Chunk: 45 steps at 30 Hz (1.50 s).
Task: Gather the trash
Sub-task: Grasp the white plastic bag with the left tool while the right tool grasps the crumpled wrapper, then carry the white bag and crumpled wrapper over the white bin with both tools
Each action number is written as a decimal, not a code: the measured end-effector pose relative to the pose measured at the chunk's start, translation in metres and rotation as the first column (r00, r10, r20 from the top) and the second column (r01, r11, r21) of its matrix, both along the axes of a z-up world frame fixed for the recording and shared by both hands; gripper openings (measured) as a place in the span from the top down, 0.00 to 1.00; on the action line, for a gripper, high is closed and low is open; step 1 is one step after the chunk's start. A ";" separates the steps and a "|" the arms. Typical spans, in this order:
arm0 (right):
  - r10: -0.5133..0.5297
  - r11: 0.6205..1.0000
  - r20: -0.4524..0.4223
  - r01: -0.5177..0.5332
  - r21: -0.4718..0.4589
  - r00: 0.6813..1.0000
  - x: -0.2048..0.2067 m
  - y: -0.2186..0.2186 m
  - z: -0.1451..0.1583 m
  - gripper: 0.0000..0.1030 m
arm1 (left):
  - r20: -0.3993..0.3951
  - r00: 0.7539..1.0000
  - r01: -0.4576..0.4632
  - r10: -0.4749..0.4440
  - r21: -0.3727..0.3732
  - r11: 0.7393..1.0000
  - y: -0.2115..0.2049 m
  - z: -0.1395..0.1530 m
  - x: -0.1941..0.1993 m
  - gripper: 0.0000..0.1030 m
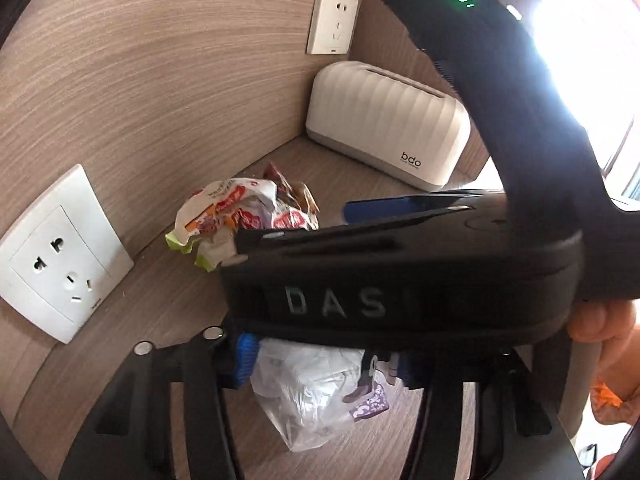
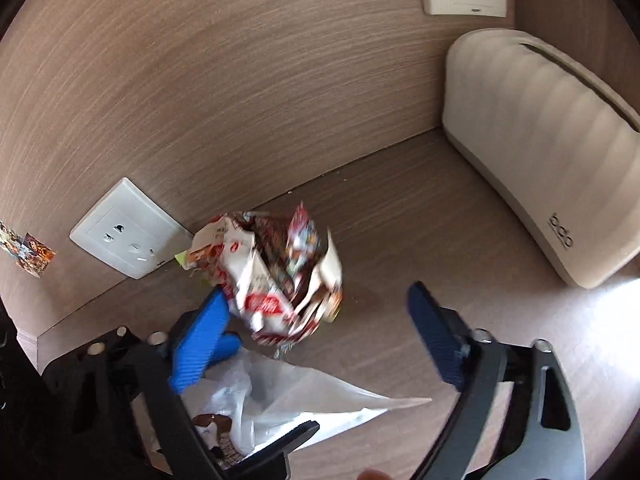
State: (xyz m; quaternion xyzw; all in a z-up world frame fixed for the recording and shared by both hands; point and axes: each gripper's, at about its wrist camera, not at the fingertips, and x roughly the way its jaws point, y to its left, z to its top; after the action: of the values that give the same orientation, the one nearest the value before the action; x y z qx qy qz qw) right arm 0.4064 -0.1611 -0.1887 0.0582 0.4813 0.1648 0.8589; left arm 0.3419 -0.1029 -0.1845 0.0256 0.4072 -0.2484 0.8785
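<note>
Blue pads of the right hand-held gripper point(image 2: 332, 332) stand apart around the crumpled snack wrappers point(image 2: 280, 268), not pressing them. The left hand-held gripper point(image 1: 320, 364) pinches a clear plastic bag point(image 1: 304, 396) on the wooden tabletop point(image 1: 176, 304). Wrappers lie near the wall socket point(image 2: 128, 232), well apart from the beige tissue box point(image 2: 536, 152).

Both wrist cameras look steeply down, close, toward the wood-grain corner; both share the crumpled red-and-white wrappers point(image 1: 240, 216) point(image 2: 280, 276) and ribbed cream tissue box point(image 1: 384, 120) point(image 2: 532, 152).
</note>
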 end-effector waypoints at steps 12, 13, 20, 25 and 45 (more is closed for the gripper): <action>-0.019 0.993 0.011 0.018 0.119 1.000 -0.021 -0.017 0.015 0.62 | 0.009 0.999 -0.048 0.048 -0.005 0.999 0.009 0.009 -0.021 0.61; -0.035 0.991 0.018 0.033 0.130 0.999 -0.027 -0.022 0.020 0.62 | 0.009 0.999 -0.052 0.052 -0.007 0.999 0.011 0.011 -0.020 0.61; -0.108 0.988 0.082 0.097 0.123 0.991 -0.084 -0.057 0.050 0.62 | 0.029 0.997 -0.067 0.068 -0.014 0.998 0.011 0.029 -0.044 0.61; -0.139 0.989 0.128 0.131 0.072 0.982 -0.116 -0.066 0.064 0.61 | 0.041 0.998 -0.047 0.048 -0.014 0.999 -0.001 0.041 -0.070 0.61; -0.421 0.906 0.138 0.409 0.110 0.896 -0.295 -0.182 0.079 0.61 | 0.075 0.977 0.198 -0.199 0.020 0.980 -0.103 0.074 -0.187 0.61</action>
State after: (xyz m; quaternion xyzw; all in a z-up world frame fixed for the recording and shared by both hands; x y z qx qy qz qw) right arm 0.1111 -0.3435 -0.1092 0.1796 0.3811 0.0006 0.9069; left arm 0.1549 -0.2057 -0.1108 0.0808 0.3700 -0.3311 0.8643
